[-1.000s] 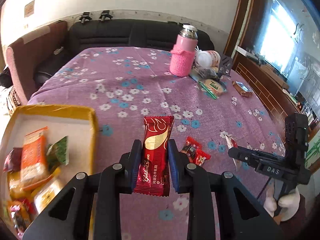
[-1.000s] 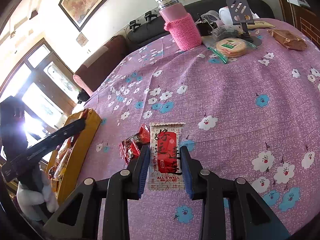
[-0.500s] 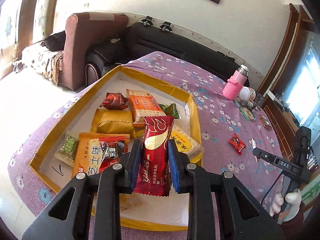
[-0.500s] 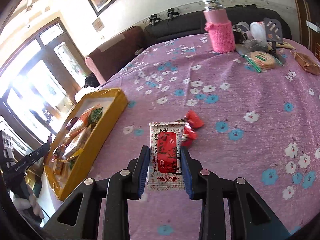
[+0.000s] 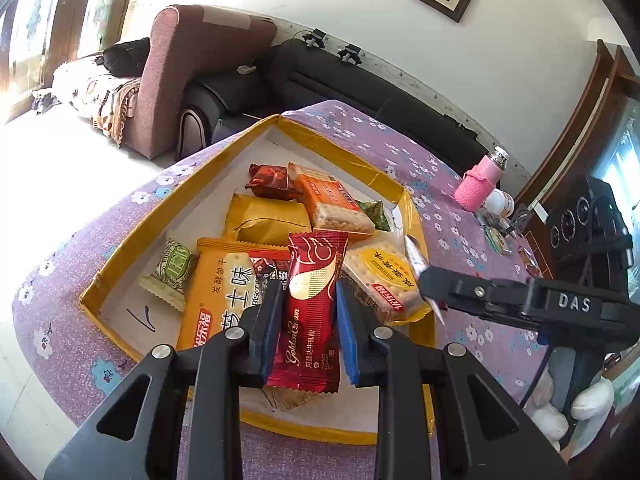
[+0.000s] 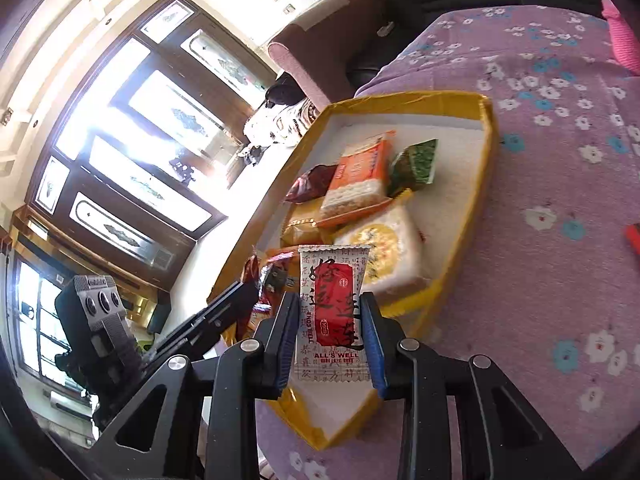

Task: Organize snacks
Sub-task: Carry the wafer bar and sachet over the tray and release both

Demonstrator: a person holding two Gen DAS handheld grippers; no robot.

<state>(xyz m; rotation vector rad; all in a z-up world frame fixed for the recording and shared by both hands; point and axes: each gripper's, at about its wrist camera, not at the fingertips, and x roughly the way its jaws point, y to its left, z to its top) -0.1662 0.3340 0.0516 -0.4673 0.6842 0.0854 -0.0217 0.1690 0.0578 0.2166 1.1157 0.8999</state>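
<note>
My left gripper (image 5: 306, 332) is shut on a dark red Golden Crown wafer pack (image 5: 312, 312), held upright over the near part of the yellow snack box (image 5: 172, 184). Several snacks lie in the box, among them an orange biscuit pack (image 5: 332, 204) and a gold pouch (image 5: 268, 220). My right gripper (image 6: 330, 340) is shut on a white and red sachet (image 6: 332, 312), hanging over the near corner of the same yellow box (image 6: 486, 168). In the left wrist view the right gripper (image 5: 432, 288) reaches in from the right at the box's edge.
A purple flowered cloth (image 5: 452, 224) covers the table. A pink flask (image 5: 482, 184) and small items stand at its far end. A red candy (image 6: 634, 236) lies on the cloth right of the box. Sofas (image 5: 208, 52) stand beyond the table; the table edge lies just left of the box.
Both grippers have swung left from the middle of the table to above the yellow box, each keeping its snack. The right gripper came close beside the left one.
</note>
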